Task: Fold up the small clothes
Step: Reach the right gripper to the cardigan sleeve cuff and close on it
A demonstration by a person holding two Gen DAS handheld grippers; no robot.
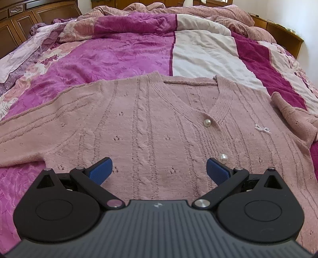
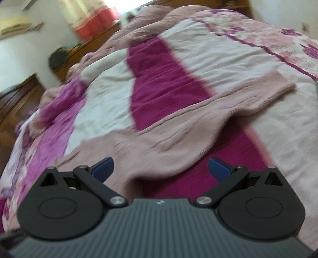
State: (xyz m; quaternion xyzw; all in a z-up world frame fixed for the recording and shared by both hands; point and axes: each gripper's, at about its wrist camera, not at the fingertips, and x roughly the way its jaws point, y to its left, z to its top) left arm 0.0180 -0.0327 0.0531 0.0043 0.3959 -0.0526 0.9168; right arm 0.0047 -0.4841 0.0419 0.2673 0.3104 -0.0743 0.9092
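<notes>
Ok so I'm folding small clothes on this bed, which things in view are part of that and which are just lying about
Part of the job:
- pink knit cardigan, spread flat, pearl buttons
- its sleeve, stretched out
- left gripper, open above the cardigan
- right gripper, open near the sleeve

Just there:
- patchwork quilt underneath
- crumpled pink blanket at the far end
- wooden cabinets beside the bed

Even daylight; right view perhaps motion-blurred.

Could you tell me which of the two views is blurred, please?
The right wrist view is smeared by motion, so the sweater and bedspread look streaky; the left wrist view is sharp, showing the knit and pearl buttons, with fisheye bending at the edges.
</notes>
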